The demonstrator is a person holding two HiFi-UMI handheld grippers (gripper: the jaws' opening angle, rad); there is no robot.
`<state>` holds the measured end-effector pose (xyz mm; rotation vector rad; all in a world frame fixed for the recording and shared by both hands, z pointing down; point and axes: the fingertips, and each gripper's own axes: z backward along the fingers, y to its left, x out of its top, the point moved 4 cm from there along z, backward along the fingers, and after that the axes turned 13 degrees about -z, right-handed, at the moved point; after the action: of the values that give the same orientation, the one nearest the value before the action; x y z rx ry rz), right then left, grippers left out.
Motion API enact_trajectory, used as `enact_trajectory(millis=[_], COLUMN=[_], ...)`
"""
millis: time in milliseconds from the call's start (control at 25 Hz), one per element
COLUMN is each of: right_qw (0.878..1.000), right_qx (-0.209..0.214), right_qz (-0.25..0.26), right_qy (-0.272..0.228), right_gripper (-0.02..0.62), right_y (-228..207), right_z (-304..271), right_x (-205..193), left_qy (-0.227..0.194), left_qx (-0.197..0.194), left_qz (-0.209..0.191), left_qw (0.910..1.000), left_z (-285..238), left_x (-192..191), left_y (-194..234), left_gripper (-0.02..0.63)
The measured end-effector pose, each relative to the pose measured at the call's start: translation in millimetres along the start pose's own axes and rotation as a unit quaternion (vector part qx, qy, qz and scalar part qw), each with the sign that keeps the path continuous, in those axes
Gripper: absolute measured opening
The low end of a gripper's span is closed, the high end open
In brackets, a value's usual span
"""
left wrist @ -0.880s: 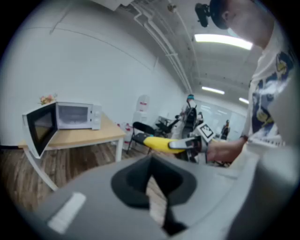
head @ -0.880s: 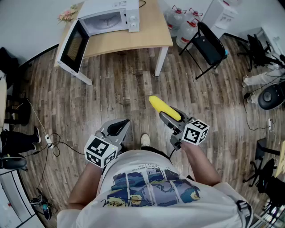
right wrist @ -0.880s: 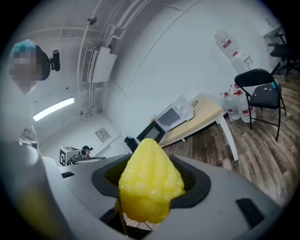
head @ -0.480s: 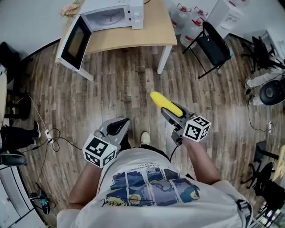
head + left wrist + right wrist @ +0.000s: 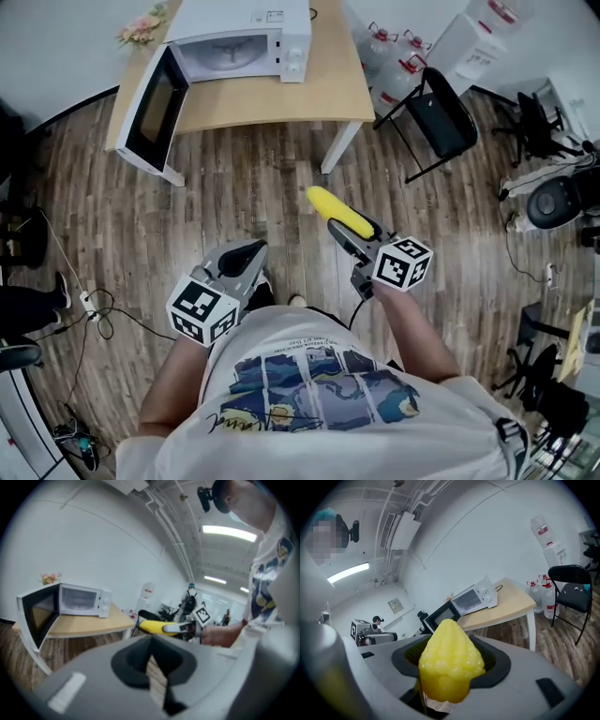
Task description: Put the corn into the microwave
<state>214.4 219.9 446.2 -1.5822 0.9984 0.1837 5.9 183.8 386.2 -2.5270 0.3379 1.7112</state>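
Right gripper (image 5: 341, 232) was out over wood floor (image 5: 234, 187), fingers pinching corn (image 5: 336, 210) by its rear end, yellow tip poking ahead toward desk (image 5: 281, 94). Corn was in air, well short of microwave (image 5: 246, 37). Microwave sat on desk, door (image 5: 150, 98) swung wide open. Left gripper (image 5: 251, 255) hung low near person's shirt (image 5: 309, 375), fingers pressed together, nothing between. Black folding chair (image 5: 441, 98) stood beside desk.

Microwave (image 5: 246, 42) on table (image 5: 272, 98), chair (image 5: 441, 117) at table's right.
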Motion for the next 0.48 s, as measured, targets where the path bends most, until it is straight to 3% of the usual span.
enact_trajectory(millis=[240, 480], right_qw=[1.0, 0.999], right_qx=[-0.017, -0.021], right_qz=[0.018, 0.035], right_qy=[-0.006, -0.004], right_gripper=[0.25, 0.25], right_y=[3.5, 9.0], right_z=[-73.6, -167.5], right_x=[36.2, 65.7], left_qy=[-0.014, -0.016], left_qx=[0.018, 0.046], left_qz=[-0.023, -0.014], left_qw=[0.9995, 0.9987], left_z=[15.7, 46.6], left_x=[12.4, 3.4], left_y=[70.3, 145.6], left_gripper=[0.008, 0.008])
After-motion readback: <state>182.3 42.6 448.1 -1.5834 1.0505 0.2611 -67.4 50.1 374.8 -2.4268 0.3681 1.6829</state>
